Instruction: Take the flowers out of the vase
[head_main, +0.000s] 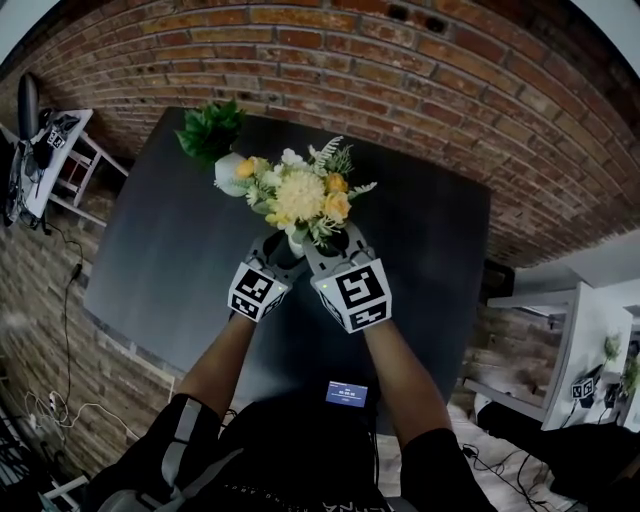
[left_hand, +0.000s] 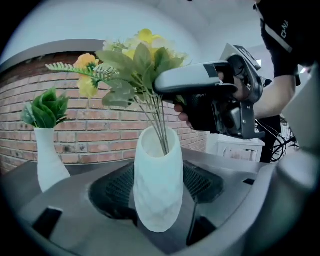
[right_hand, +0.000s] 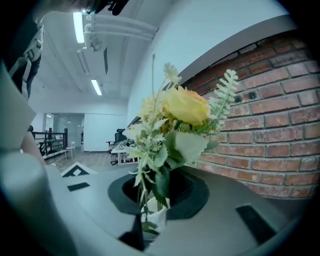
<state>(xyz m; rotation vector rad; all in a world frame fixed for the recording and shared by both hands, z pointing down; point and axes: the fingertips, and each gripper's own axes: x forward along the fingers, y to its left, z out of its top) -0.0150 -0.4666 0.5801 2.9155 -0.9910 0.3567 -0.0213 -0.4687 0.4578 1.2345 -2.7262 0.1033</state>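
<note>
Between the narrowed jaws of the right gripper (head_main: 328, 245) the stems of the flowers (right_hand: 175, 117) are pinched just above the rim of the white vase (left_hand: 159, 185), which is clasped upright by the left gripper (head_main: 275, 248). The stems run nearly vertical, so an upward pull is judged to be needed. A second vase (head_main: 228, 172) stands behind on the dark desk (head_main: 160, 270), below a brick wall (head_main: 400, 90)
</note>
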